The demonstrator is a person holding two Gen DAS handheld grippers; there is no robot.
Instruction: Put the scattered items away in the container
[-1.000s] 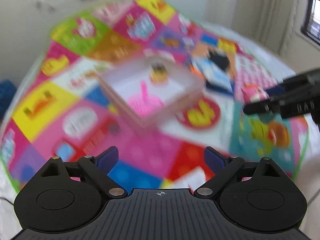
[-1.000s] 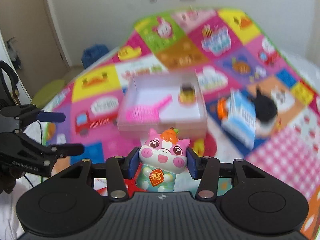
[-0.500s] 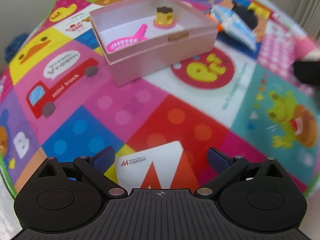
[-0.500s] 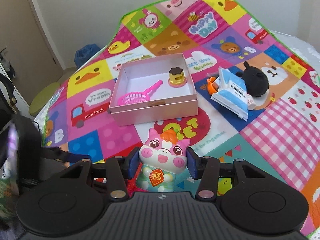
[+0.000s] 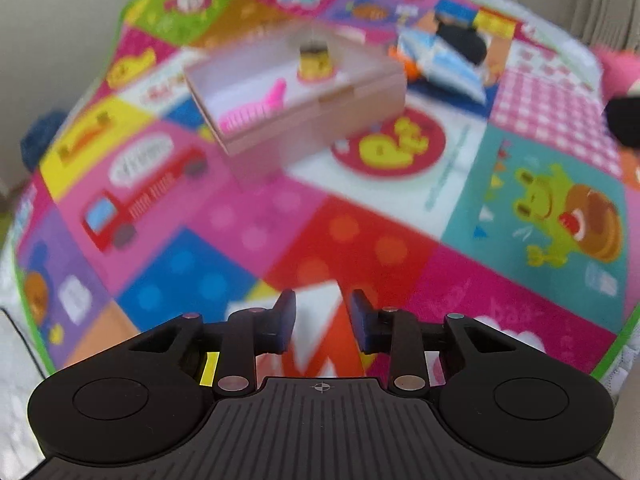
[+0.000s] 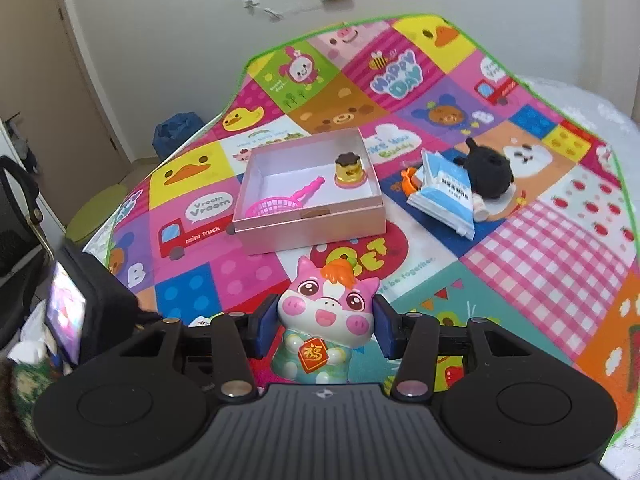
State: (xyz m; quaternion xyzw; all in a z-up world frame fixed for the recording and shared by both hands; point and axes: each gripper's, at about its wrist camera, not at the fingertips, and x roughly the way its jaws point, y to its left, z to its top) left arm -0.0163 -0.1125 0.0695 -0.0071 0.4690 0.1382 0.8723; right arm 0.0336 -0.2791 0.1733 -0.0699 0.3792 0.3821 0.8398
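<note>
Now our right tool point(image 6: 326, 326) pinches the pig toy point(image 6: 325, 322) near the box point(image 6: 310, 224), our left tool point(image 5: 322, 322), just closed, pressed together, empty.

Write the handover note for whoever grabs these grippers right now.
Right gripper: shut on the pink cow figurine, held short of the pink box.
Left gripper: jaws have just closed, nothing between them, over the play mat.
Done: pink scoop and pudding toy already lie in the box.
Left: drop the figurine in, then fetch the blue-white packet, the black plush and the small orange piece right of the box.
</note>
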